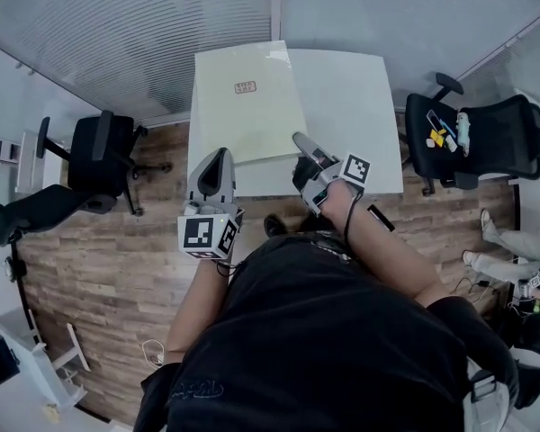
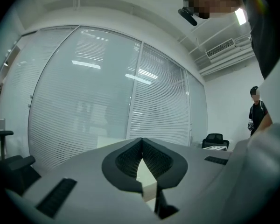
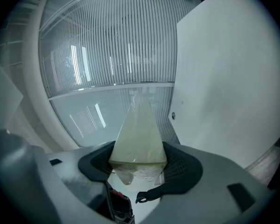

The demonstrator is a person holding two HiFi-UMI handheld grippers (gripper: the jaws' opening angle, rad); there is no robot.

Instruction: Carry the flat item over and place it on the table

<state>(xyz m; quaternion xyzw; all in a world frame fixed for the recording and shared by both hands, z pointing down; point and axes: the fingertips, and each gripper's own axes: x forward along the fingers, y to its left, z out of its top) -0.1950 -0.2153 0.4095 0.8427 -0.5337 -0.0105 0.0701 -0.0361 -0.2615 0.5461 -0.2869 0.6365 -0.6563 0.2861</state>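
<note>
The flat item point(image 1: 247, 106) is a large pale cream sheet in clear wrap, lying level over the left half of the white table point(image 1: 351, 106). My right gripper point(image 1: 299, 142) is turned on its side at the item's near right corner and is shut on it. In the right gripper view the item point(image 3: 139, 134) fills the space between the pads of that gripper point(image 3: 139, 153) and tapers away. My left gripper point(image 1: 221, 156) points at the item's near left edge. Its tips meet in the left gripper view, so the gripper point(image 2: 141, 141) is shut, and nothing reaches past them.
A black office chair point(image 1: 99, 156) stands left of the table. Another chair point(image 1: 472, 133) to the right carries small items. A glass wall with blinds point(image 1: 135, 34) runs behind the table. A seated person's legs point(image 1: 504, 250) show at the far right, above the wood floor point(image 1: 99, 268).
</note>
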